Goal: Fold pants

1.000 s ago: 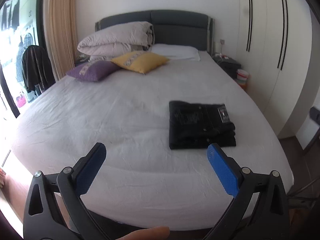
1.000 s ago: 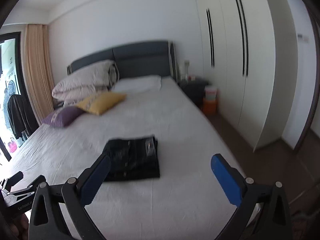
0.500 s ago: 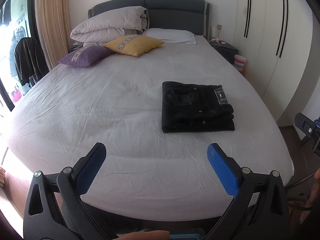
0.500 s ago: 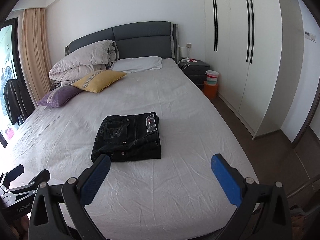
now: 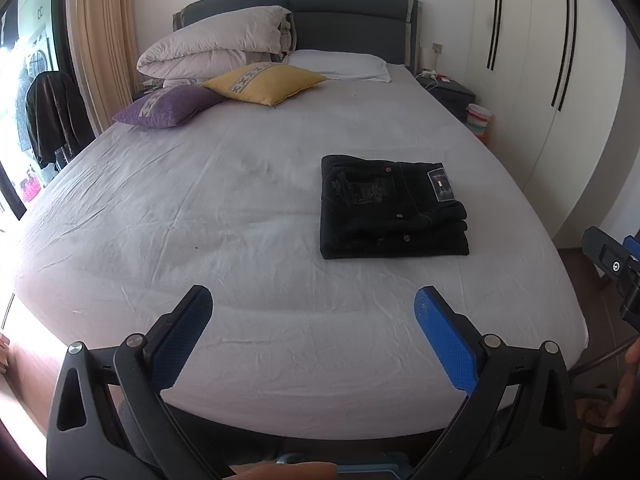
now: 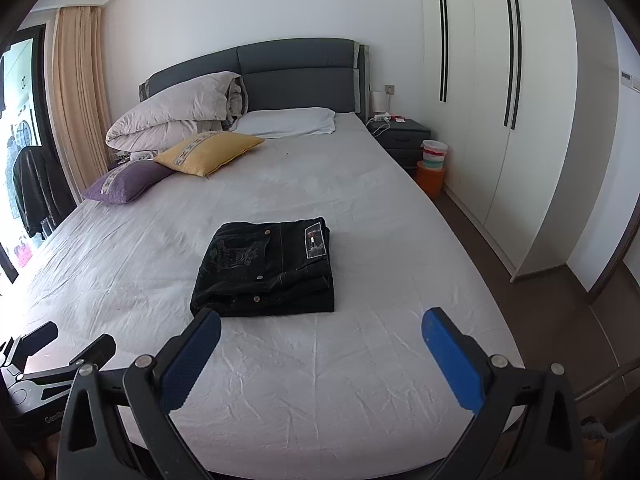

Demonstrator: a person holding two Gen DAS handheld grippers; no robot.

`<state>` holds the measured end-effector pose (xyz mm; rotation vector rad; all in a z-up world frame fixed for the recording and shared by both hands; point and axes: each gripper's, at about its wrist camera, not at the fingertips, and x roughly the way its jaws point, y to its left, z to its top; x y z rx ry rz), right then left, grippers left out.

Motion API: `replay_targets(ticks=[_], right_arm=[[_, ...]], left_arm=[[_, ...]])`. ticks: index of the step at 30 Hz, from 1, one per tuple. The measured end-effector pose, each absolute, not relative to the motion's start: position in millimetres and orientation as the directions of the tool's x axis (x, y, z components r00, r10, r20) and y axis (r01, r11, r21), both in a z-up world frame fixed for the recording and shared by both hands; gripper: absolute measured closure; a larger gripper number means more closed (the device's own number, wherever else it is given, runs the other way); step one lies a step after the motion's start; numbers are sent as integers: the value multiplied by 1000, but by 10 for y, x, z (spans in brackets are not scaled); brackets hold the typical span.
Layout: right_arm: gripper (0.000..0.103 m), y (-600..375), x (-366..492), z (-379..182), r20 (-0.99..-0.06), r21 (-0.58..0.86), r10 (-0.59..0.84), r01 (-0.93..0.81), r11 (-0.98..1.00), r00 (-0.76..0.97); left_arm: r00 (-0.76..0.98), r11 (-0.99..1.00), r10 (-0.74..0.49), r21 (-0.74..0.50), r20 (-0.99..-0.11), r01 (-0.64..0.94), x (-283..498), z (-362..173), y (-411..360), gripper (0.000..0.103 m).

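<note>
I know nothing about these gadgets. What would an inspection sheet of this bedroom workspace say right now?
Surface: bed with wrinkled white sheet.
Job's things: black pants lying folded in a neat stack on the sheet.
Clutter: purple cushion, yellow cushion, rolled duvet, white pillow near the headboard.
Grippers: left gripper and right gripper both open, holding nothing.
Cables: white cord on the nightstand.
Surroundings: white wardrobe, beige curtain.

Bed [image 5: 248, 208]: 1. Folded black pants [image 5: 390, 208]: 1. Throw cushions: 2, one yellow cushion [image 5: 266, 82] and one purple cushion [image 5: 168, 106]. White pillow [image 5: 340, 65]: 1. Folded duvet [image 5: 216, 46]: 1. Nightstand [image 6: 402, 136]: 1. Claws: 2, left claw [image 5: 312, 328] and right claw [image 6: 320, 344].
</note>
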<state>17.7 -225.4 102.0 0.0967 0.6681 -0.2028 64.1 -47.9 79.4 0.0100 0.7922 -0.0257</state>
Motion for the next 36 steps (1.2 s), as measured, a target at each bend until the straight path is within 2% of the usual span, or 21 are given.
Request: replay_targets(ticks=[36], right_arm=[[0,-2132,196,918,-644,18,-139,196,980,752]], left_arm=[[694,1000,-22,-7,-719,24,638,739,-444,0]])
